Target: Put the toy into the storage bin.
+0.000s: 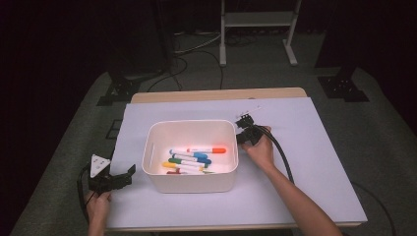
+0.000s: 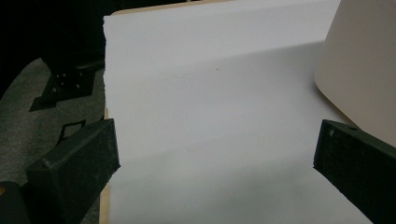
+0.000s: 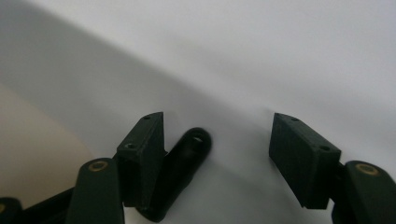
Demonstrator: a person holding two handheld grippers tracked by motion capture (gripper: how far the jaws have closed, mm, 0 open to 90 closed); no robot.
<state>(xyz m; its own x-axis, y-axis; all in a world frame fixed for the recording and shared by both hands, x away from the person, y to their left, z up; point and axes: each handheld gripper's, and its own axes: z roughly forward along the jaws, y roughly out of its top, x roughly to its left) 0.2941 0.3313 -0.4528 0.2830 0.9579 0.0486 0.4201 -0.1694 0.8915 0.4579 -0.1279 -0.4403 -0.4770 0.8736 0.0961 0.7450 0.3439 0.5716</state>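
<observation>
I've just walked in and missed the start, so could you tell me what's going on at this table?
A person holds a two-jaw gripper in each hand beside a white bin of coloured markers. The right gripper sits just off the bin's far right corner, jaws open and holding nothing. The left gripper rests at the bin's near left side, also open and empty. The markers all lie inside the bin on the white table cover.

Bin with markers, mid-table.

White rounded-corner bin [image 1: 190, 184] upright on the white sheet, centre of table, slightly near-left; open top, slot handle in its left wall. Inside, markers [image 1: 193, 159] lie flat in a loose pile on the bottom, mostly running left-right: one white-barrelled with orange cap at its right end on the far side, then blue, green, yellow and red ones nearer. Bin's cream wall also shows at right edge of left gripper view [image 2: 362, 70].
</observation>
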